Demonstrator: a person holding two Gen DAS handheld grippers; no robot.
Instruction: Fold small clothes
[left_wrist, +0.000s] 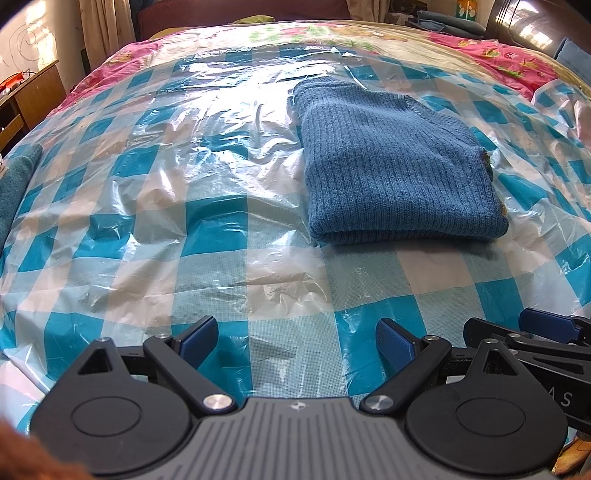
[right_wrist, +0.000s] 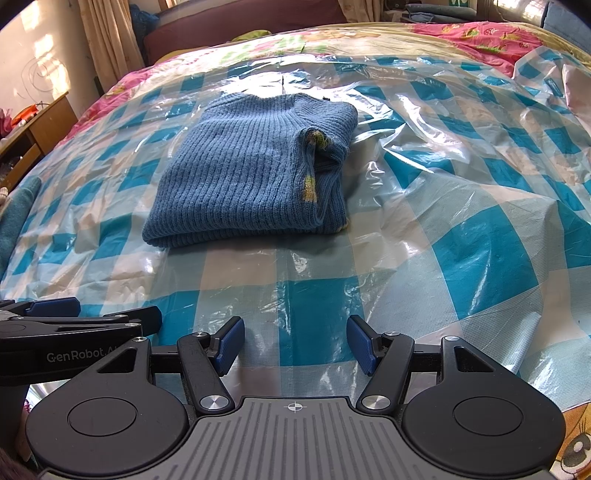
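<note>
Both hand-held grippers, left (left_wrist: 297, 341) and right (right_wrist: 295, 345), gape empty before folded blue sweater (right_wrist: 251, 170)

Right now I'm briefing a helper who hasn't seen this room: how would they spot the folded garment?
Find the bed's blue-and-white checked plastic sheet. Near its middle lies a folded blue ribbed-knit sweater, beyond both open grippers. It is the only garment lying in the middle of the sheet, with yellow flecks along one folded edge.
</note>
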